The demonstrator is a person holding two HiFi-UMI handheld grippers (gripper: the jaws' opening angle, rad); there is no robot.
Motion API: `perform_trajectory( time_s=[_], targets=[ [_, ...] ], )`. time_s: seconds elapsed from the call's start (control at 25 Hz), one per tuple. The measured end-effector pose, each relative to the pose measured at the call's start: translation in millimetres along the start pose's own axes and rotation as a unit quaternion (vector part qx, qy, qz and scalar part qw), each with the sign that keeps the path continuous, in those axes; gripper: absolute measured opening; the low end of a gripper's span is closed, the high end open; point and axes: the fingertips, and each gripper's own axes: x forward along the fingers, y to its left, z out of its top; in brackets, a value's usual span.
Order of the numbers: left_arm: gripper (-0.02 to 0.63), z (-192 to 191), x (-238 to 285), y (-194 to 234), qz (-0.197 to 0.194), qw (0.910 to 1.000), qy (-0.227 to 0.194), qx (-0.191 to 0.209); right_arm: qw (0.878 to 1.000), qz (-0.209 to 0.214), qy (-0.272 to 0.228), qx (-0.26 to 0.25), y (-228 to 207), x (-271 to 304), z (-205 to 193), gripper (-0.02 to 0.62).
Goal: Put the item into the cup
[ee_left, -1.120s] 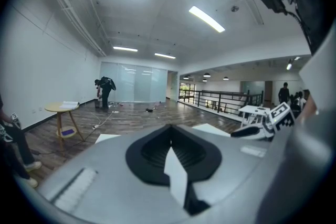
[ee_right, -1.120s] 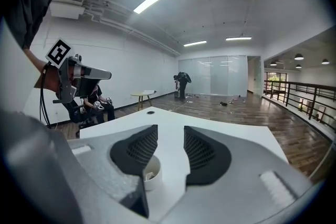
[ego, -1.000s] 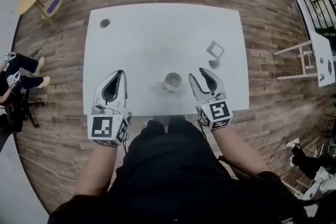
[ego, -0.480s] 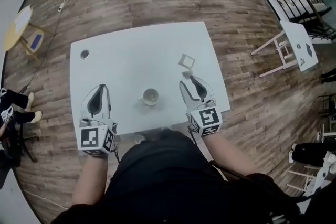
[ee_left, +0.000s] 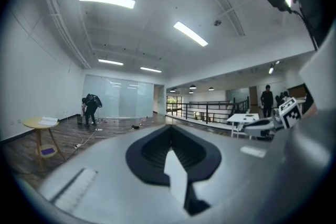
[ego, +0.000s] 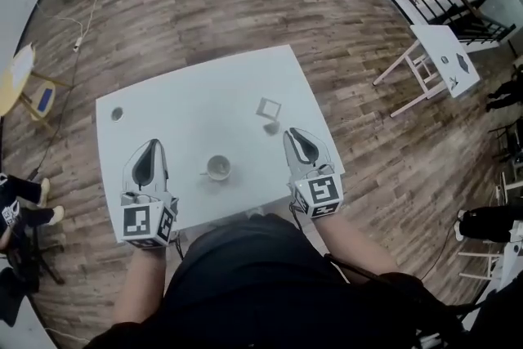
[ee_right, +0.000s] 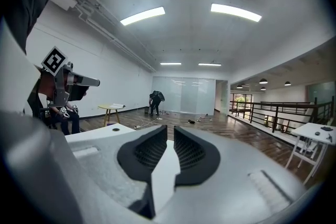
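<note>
A white cup (ego: 217, 167) stands upright near the front of the white table (ego: 188, 102). Further back and to the right lie a small grey item (ego: 271, 128) and a flat white square piece (ego: 268, 107). My left gripper (ego: 151, 146) hovers left of the cup, jaws shut and empty; in the left gripper view (ee_left: 169, 127) the tips meet. My right gripper (ego: 295, 135) hovers right of the cup, just short of the grey item. Its jaws have just been closing; in the right gripper view (ee_right: 170, 128) a narrow gap remains with nothing in it.
A small dark round spot (ego: 117, 114) sits at the table's far left corner. A yellow round side table (ego: 18, 78) stands to the left, a white table (ego: 441, 53) and a railing to the right. People are at the room's left side (ego: 20, 208) and far end.
Both grippers have lifted, and the table looks smaller and further off. The right gripper's jaws have narrowed. The cup and the grey item have not moved on the table.
</note>
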Motion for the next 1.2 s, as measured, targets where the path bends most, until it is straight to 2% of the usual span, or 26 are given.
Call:
perform_trajectory(
  time_s=[0.08,0.52,0.68,0.8,0.96,1.2],
  targets=[
    [0.007,1,6,-6,-0.009,0.9999,-0.004,0.003,1.0,-0.009,-0.003,0.001,-7,-3,0,0.003],
    [0.008,5,26,-15,-0.033,0.9994,-0.005,0.008,1.0,-0.028,-0.007,0.005,-22,-6,2,0.003],
    [0.008,-12,-4,-15,-0.022,0.9993,0.028,0.013,0.999,-0.008,0.012,0.029,4,-16,-24,0.003],
    [0.008,-27,-16,-12,-0.016,0.999,0.04,0.011,0.999,0.009,0.017,0.027,24,-4,-46,0.003],
    [0.008,-30,-12,-10,-0.015,0.999,0.042,0.009,1.0,-0.027,0.007,0.014,-4,12,-49,0.003],
    [0.008,-30,0,-7,-0.018,0.9989,0.043,0.006,0.999,-0.048,0.01,0.014,-18,14,-54,0.003]
  ],
)
